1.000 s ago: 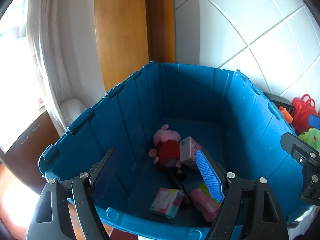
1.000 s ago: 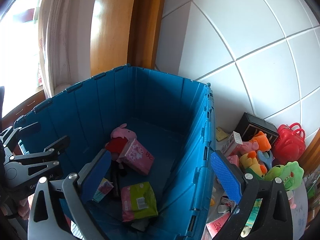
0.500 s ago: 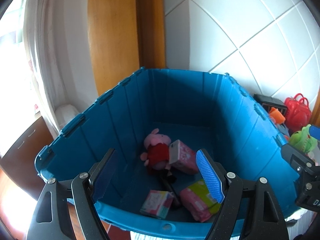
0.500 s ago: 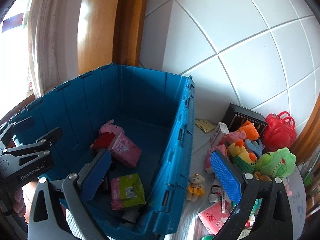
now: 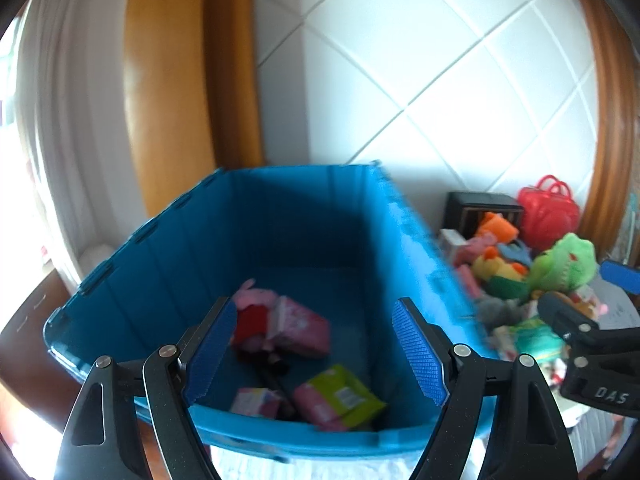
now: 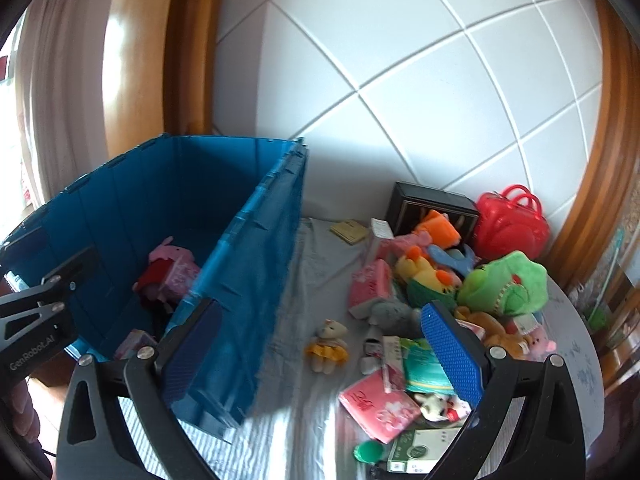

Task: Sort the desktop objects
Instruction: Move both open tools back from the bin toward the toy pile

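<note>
A deep blue crate [image 5: 416,248] [image 6: 256,264] stands on the table's left. Inside lie a pink pig plush [image 5: 252,312] [image 6: 166,260], a pink packet [image 5: 300,326] and a green-and-pink pack [image 5: 340,398]. My left gripper [image 5: 316,352] hovers open over the crate's near side, nothing between its blue pads. My right gripper [image 6: 320,354] is open and empty above the cloth beside the crate's right wall. Right of the crate lies a pile: a green frog plush [image 6: 506,286] [image 5: 564,262], a small bear doll [image 6: 328,344], a pink tissue pack [image 6: 378,404].
A red toy bag [image 6: 510,220] and a black box [image 6: 430,206] stand against the tiled wall. A green cap [image 6: 368,451] and a white box [image 6: 424,446] lie at the front. Wooden frames flank the wall; the table edge curves at the right.
Both grippers have swung to the right: the crate slid left in both views and the toy pile came into sight. Both stayed open.
</note>
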Tool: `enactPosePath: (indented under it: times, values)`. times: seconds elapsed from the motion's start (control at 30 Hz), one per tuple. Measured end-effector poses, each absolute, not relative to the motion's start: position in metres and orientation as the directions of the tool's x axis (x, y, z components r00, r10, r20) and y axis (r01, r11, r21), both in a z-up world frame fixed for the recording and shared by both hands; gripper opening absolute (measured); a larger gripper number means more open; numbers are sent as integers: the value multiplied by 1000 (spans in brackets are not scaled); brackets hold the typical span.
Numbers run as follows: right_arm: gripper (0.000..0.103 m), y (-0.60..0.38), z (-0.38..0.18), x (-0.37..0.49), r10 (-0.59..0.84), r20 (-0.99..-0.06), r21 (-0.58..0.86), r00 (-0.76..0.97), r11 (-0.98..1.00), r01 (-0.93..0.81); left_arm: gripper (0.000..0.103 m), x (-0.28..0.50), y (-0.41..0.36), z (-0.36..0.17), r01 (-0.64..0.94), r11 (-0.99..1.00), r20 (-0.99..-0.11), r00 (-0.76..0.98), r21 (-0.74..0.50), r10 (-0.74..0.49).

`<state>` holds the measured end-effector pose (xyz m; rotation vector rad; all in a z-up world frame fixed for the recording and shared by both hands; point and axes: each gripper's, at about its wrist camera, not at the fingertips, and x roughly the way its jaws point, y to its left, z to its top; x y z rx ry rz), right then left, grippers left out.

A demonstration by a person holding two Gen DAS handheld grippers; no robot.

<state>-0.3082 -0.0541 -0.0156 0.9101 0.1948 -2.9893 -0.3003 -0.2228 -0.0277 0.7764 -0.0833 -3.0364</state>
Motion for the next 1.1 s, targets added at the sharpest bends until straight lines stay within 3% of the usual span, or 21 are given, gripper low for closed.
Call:
enactPosePath:
  times: [0.3,0.53,0.73,1.1]
  values:
    - [101,82,-28,-268,97,-572,-89,-814,-994,-56,81,-272,-87,-30,-136,-988,-481,-872,69,87]
    - [101,183,-84,-254,109,-670,-66,-734,-994,-87,81,-267,16,-92,-177,-980,-611,-787,85,89]
    - [101,239,-154,-250,90,-791,-40,-606,-995,-96,81,-259,54,-166,-182,-976,-750,-661,115,35]
    - [101,267,-241,-228,93,-888,-30,-450,-989,-144,81,-240,69,-260,-220,-971,-870,-493,96,25]
